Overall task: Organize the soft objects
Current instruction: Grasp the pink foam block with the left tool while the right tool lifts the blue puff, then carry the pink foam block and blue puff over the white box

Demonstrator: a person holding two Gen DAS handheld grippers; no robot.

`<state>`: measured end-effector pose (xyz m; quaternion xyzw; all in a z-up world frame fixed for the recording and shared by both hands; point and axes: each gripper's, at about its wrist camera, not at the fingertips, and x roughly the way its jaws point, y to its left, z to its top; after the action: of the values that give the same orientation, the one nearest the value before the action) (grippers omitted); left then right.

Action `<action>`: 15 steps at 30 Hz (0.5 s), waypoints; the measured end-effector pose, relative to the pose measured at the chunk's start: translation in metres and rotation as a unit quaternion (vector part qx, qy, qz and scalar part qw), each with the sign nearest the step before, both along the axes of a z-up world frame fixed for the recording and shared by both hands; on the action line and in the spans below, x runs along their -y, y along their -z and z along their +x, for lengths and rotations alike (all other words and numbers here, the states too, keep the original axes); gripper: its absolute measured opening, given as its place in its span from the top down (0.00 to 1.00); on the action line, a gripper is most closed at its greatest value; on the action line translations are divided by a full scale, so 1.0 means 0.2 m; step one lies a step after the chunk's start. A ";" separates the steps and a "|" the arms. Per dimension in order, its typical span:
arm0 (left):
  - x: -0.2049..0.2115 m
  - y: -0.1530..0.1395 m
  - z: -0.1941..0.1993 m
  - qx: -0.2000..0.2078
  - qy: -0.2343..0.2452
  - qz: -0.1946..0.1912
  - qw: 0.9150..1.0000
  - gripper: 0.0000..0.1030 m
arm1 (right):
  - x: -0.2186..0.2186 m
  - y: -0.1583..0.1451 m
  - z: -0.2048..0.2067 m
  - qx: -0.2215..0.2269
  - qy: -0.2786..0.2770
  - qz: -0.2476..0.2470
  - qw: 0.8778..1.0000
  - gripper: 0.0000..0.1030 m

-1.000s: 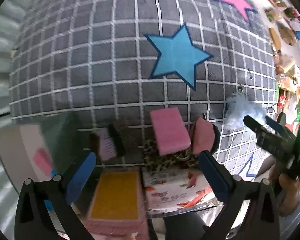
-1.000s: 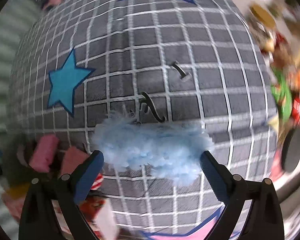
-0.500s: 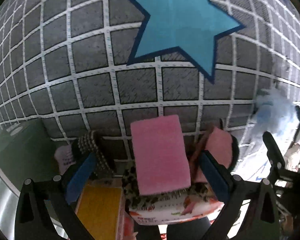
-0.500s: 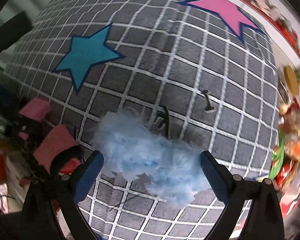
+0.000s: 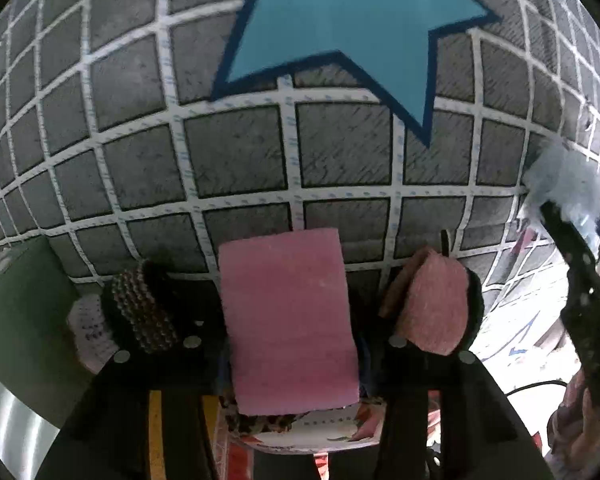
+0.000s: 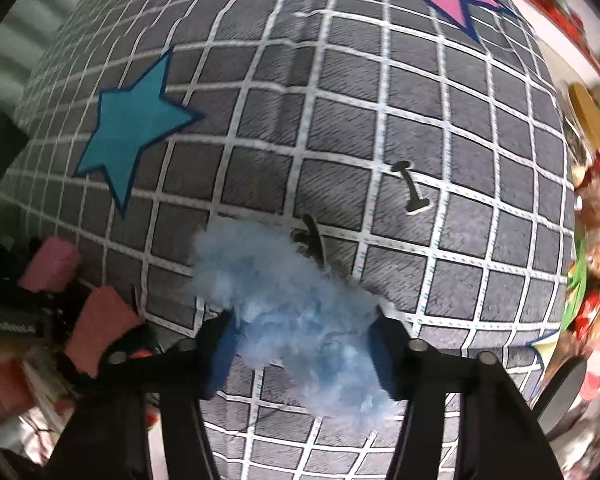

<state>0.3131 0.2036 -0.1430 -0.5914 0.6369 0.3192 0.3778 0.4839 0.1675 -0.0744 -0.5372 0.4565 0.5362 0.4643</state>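
Observation:
A pink sponge [image 5: 288,320] lies on a pile at the near edge of the grey grid mat [image 5: 236,152]. My left gripper [image 5: 292,344] straddles it, its jaws closing with the pads against the sponge's long sides. A light blue fluffy ball [image 6: 296,316] rests on the mat [image 6: 420,120], and my right gripper [image 6: 300,348] points down over it, jaws closing, blue pads pressed into the fluff. In the left wrist view the fluffy ball [image 5: 560,184] and the right gripper's dark fingers [image 5: 580,248] show at the right edge.
Beside the sponge sit a dark knitted piece [image 5: 140,312] and a round pink pad [image 5: 436,304]. Under it lie a leopard-print cloth [image 5: 260,420] and a tissue pack [image 5: 324,428]. Two black clips [image 6: 412,188] lie on the mat. Cluttered goods [image 6: 592,220] line the right side.
Both grippers came down closer to the mat. The left jaws narrowed from wide open onto the pink sponge, and the right jaws narrowed onto the blue fluffy ball.

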 end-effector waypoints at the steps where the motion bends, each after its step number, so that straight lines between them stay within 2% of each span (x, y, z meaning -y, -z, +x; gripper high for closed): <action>1: 0.00 -0.03 -0.01 0.002 0.000 0.012 1.000 0.50 | -0.01 -0.01 0.02 -0.010 0.013 0.000 1.000 0.48; 5: 0.00 -0.14 -0.06 -0.002 0.009 0.072 0.997 0.50 | -0.02 -0.07 0.11 -0.048 0.065 0.002 0.997 0.48; 9: 0.00 -0.30 -0.08 -0.008 0.016 0.139 0.990 0.50 | -0.05 -0.15 0.14 -0.080 0.106 0.008 0.991 0.48; 15: 0.04 -0.58 -0.11 -0.007 0.042 0.223 0.974 0.50 | -0.03 -0.30 0.15 -0.108 0.122 0.026 0.986 0.48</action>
<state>0.2903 0.1948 -0.0273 -0.4627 0.5767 0.4407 0.5089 0.5139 0.1745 -0.0137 -0.4045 0.5518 0.5419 0.4882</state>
